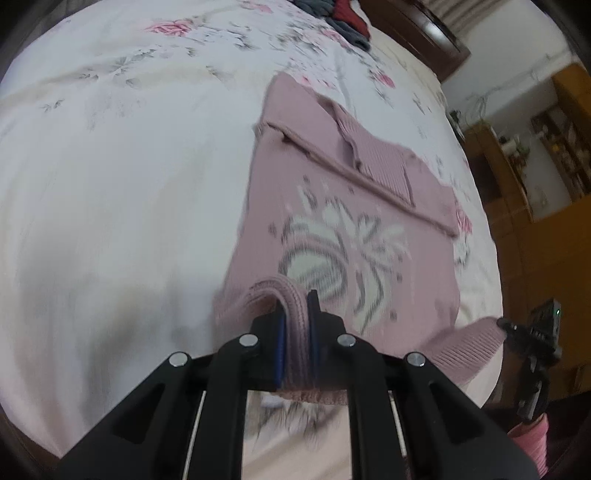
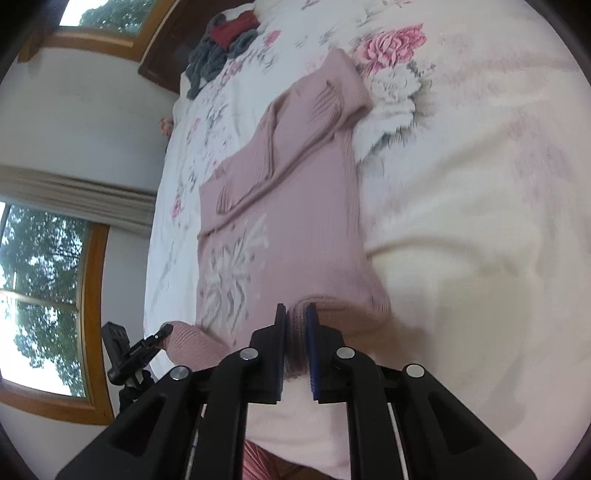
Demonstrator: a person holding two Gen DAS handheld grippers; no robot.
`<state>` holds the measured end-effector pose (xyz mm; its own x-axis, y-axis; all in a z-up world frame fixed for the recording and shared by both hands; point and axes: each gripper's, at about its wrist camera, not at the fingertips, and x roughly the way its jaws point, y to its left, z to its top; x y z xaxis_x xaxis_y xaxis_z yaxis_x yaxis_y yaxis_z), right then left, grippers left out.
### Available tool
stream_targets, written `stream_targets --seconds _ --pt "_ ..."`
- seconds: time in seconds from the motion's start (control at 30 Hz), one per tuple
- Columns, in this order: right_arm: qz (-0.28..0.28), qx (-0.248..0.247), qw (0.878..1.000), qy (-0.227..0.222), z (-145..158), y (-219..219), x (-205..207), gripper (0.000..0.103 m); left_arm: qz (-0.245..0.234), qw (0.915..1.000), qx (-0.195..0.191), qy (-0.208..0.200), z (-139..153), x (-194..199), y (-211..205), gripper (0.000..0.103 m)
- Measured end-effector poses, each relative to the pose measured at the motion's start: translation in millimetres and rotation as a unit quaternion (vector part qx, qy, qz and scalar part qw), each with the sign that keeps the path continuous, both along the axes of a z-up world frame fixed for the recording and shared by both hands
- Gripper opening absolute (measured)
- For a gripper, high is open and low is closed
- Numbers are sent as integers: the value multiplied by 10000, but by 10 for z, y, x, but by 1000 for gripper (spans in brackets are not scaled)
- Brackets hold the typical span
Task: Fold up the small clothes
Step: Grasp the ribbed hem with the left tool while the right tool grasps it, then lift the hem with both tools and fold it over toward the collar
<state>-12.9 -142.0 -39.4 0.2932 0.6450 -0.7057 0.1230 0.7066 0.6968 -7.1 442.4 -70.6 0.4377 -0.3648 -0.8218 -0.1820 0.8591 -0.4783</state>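
A pink knit sweater point(image 1: 332, 206) with a white and grey flower pattern lies on the bed, its sleeves folded across the body. My left gripper point(image 1: 295, 314) is shut on the ribbed hem at the sweater's near left corner, lifting it slightly. In the right wrist view the same sweater point(image 2: 295, 206) stretches away from me. My right gripper point(image 2: 295, 317) is shut on the ribbed hem at the near right corner. Each gripper shows in the other's view: the right gripper point(image 1: 504, 325) holding the hem at the right, the left gripper point(image 2: 162, 338) holding it at the left.
The bed has a white floral sheet point(image 1: 110, 184). A pile of grey and red clothes point(image 2: 221, 44) lies at the far end near a dark headboard point(image 1: 424, 33). Wooden furniture point(image 1: 535, 166) stands to the bed's right; windows point(image 2: 44, 277) line the left wall.
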Motion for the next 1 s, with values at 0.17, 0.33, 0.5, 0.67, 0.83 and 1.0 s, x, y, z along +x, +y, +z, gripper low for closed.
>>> stream_targets --seconds 0.17,0.33,0.5,0.67,0.83,1.0 --pt "-161 116 9995 256 -148 -33 406 10 123 9999 1 61 -83 401 62 9" --pt "-207 56 9985 498 -344 -4 752 10 179 9997 39 182 -225 709 57 10" --pt "-162 -104 9976 661 -496 36 974 11 183 9993 -3 327 -375 939 76 15" --pt "-278 -264 9970 679 -557 -72 1056 23 341 9972 -477 474 -486 980 219 22" --pt "-310 -377 9968 633 -514 -265 987 23 846 9883 -1193 435 -515 831 484 43" --pt "-172 -539 9974 441 -393 -270 923 24 860 9922 -884 206 -371 747 634 43"
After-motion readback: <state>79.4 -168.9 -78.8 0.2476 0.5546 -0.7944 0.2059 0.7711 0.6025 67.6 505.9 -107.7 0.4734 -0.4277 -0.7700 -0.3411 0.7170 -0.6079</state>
